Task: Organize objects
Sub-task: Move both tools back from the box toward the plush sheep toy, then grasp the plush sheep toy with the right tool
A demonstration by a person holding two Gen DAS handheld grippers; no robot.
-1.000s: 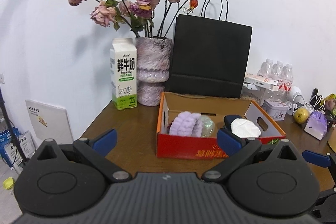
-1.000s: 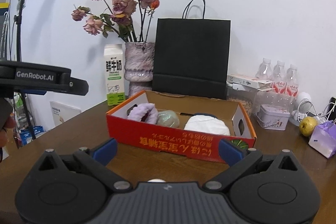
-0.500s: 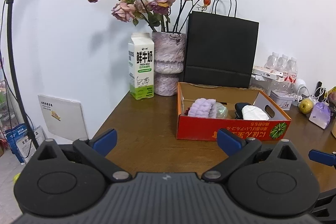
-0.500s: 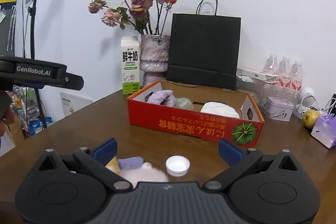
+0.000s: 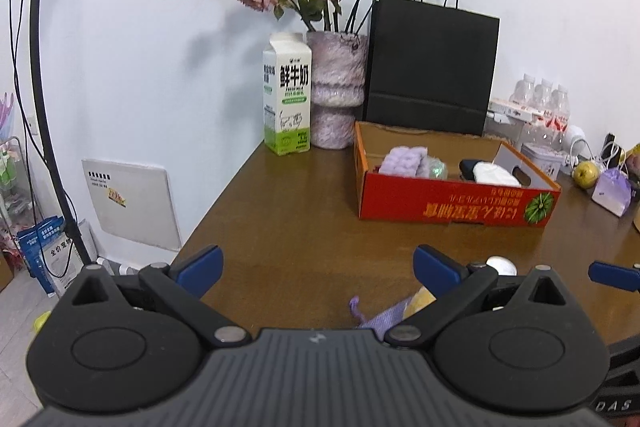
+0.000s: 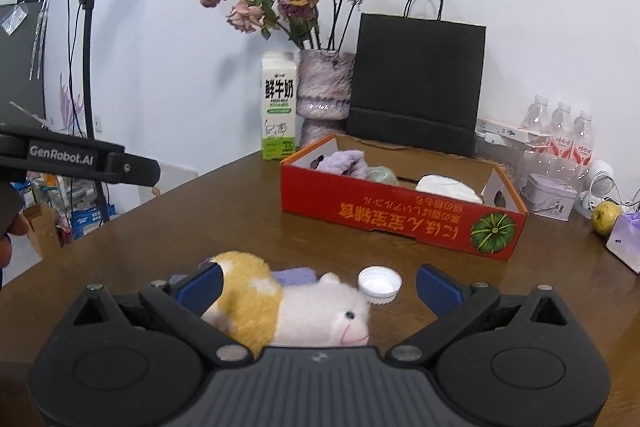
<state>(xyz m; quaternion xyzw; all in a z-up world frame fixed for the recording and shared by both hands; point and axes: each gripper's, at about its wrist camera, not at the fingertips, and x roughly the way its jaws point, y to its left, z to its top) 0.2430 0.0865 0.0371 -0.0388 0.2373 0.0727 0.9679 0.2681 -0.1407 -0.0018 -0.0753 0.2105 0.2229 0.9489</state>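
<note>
Both grippers hover level before the red box point(image 6: 396, 215), left gripper point(image 5: 316, 269) and right gripper point(image 6: 318, 285) spread wide. One plush toy point(image 6: 280, 307) and one white cap point(image 6: 379, 283) lie between the right fingers.

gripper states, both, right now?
Left gripper: open, holding nothing.
Right gripper: open, holding nothing; plush toy lies on the table between its fingers.

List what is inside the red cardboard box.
The red cardboard box holds a fluffy lilac cloth, a pale green wrapped item and a white bundle resting on something dark. The box's front wall hides whatever lies lower down.
</note>
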